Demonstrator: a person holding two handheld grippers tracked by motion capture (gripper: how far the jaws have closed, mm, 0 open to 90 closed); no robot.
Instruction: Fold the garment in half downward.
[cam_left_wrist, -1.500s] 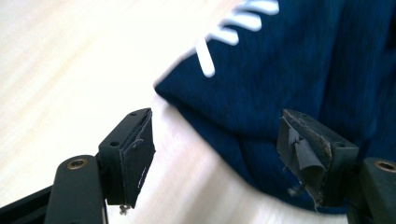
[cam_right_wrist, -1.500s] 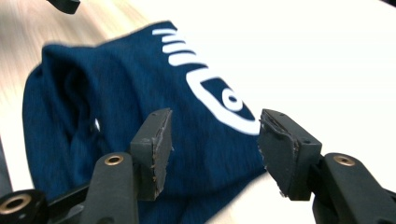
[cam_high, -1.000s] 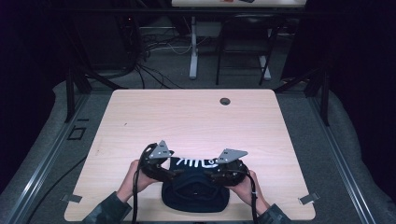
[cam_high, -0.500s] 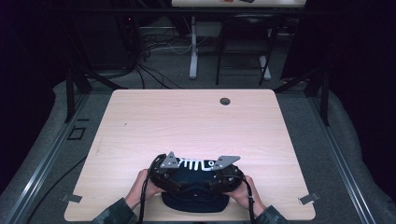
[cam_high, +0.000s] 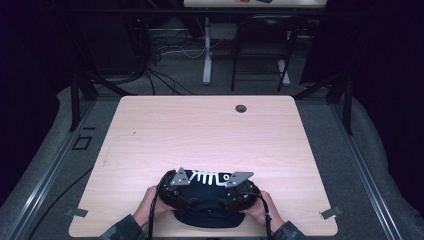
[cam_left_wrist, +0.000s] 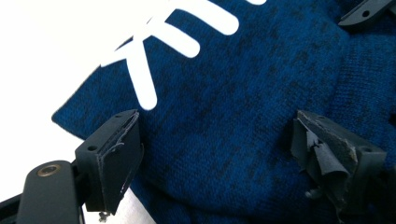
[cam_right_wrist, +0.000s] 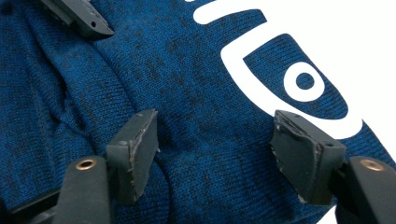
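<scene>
High view: blue knit garment (cam_high: 207, 215) with white fish-bone print, bottom centre of table (cam_high: 200, 130); left gripper (cam_high: 176, 189) and right gripper (cam_high: 239, 189) down on it.

Left gripper view: jaws spread, cloth (cam_left_wrist: 233, 130) between, unpinched.

Right gripper view: jaws just opening, pads off the fabric (cam_right_wrist: 210, 116).

Step, by judgement: releasing or re-gripping. Next: fresh pinch at an edge.

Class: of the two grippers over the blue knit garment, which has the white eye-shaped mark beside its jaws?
The right gripper: the eye mark is beside it, while the left gripper faces white bars.
</scene>
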